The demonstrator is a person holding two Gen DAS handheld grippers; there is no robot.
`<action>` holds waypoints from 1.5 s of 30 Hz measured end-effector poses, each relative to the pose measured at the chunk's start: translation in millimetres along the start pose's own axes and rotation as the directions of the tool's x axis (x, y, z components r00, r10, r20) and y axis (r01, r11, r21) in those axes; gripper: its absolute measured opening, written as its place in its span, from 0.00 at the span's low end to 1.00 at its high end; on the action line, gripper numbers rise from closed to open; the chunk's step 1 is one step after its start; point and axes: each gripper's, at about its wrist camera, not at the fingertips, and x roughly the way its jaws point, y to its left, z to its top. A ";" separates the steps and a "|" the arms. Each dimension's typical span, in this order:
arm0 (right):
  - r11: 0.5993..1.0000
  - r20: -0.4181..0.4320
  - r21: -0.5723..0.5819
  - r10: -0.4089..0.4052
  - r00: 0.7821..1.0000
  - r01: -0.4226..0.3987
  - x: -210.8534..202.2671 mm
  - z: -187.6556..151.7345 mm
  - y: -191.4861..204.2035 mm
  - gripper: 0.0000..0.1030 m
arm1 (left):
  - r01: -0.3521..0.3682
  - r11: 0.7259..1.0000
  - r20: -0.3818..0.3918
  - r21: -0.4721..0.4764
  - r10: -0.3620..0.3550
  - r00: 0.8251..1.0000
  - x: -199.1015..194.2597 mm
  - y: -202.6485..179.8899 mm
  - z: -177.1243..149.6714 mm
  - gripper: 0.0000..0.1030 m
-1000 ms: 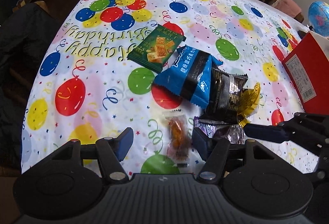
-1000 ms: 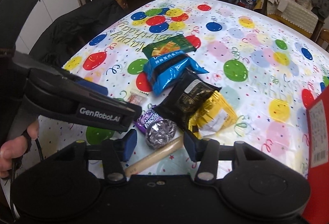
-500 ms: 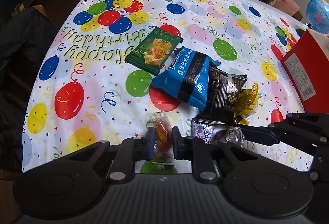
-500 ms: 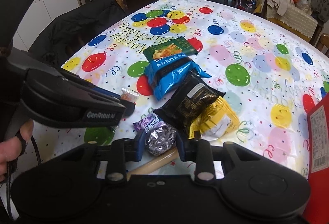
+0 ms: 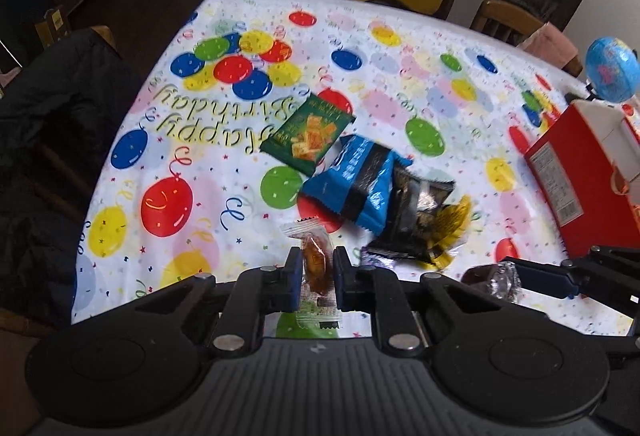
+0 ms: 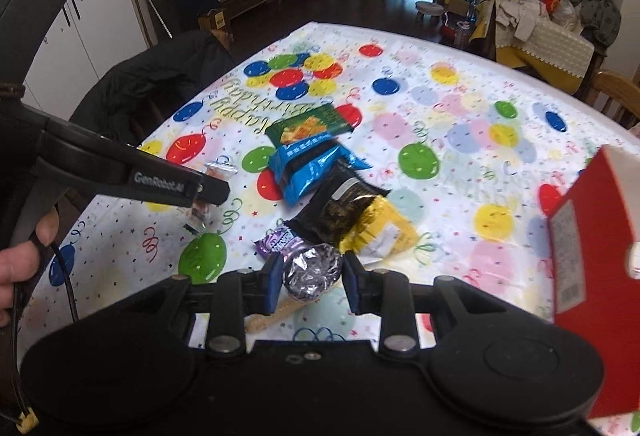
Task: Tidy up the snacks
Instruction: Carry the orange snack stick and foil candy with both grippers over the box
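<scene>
My left gripper (image 5: 317, 272) is shut on a small clear packet with an orange snack (image 5: 316, 264) and holds it above the tablecloth; it also shows in the right wrist view (image 6: 208, 192). My right gripper (image 6: 310, 274) is shut on a silver-purple foil snack (image 6: 310, 268), lifted off the table, also seen in the left wrist view (image 5: 498, 278). On the table lie a green cracker pack (image 5: 308, 134), a blue bag (image 5: 354, 182), a black bag (image 5: 418, 224), a yellow packet (image 6: 380, 232) and a purple wrapper (image 6: 276, 240).
A red open box (image 5: 568, 172) stands at the table's right side, also in the right wrist view (image 6: 592, 236). A wooden stick (image 6: 274, 314) lies under my right gripper. A dark jacket (image 6: 156, 80) hangs on a chair at the left. A globe (image 5: 612, 70) stands at far right.
Both grippers closed on their snacks, the left on the orange packet and the right on the foil snack. Both have since risen from the table with them.
</scene>
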 end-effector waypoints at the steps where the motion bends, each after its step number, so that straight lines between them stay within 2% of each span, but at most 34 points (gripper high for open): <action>1: 1.000 0.007 0.004 -0.003 1.000 0.003 -5.6 -0.3 -1.9 0.28 | 0.002 1.000 0.004 0.000 -0.002 1.000 -4.0 -2.0 0.3 0.15; 10: 0.999 0.060 0.026 -0.043 0.997 0.041 -55.5 -7.2 -27.0 0.28 | 0.028 0.999 0.031 0.017 -0.028 0.999 -35.5 -35.0 0.6 0.15; 22: 0.993 0.127 0.065 -0.108 0.986 0.100 -109.5 -27.3 -71.2 0.28 | 0.079 0.991 0.089 0.110 -0.089 0.992 -67.7 -114.8 0.2 0.15; 35: 0.978 0.159 0.127 -0.185 0.970 0.166 -145.4 -46.6 -140.8 0.28 | 0.124 0.971 0.103 0.203 -0.147 0.984 -65.6 -209.9 8.6 0.15; 45: 0.957 0.143 0.185 -0.250 0.958 0.223 -150.1 -60.8 -199.9 0.28 | 0.130 0.958 0.100 0.255 -0.160 0.982 -44.4 -270.6 17.9 0.15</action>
